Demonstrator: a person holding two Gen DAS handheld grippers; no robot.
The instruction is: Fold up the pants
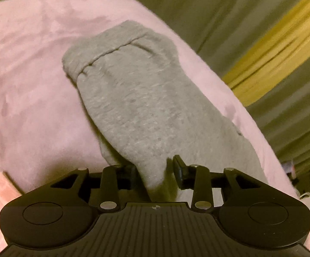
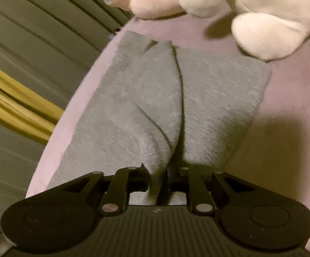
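Lengthwise, grey pants (image 1: 137,98) running away from both grippers, left gripper (image 1: 155,171) parted, right gripper (image 2: 158,178) pinching fabric.

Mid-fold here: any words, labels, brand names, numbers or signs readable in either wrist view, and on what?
No readable text in either view.
Left gripper body: a small round crosshair mark, no letters.
Right gripper body: a tiny pale mark, too small to read.
Grey pants: no tag or print showing.
White plush toy: no label visible.
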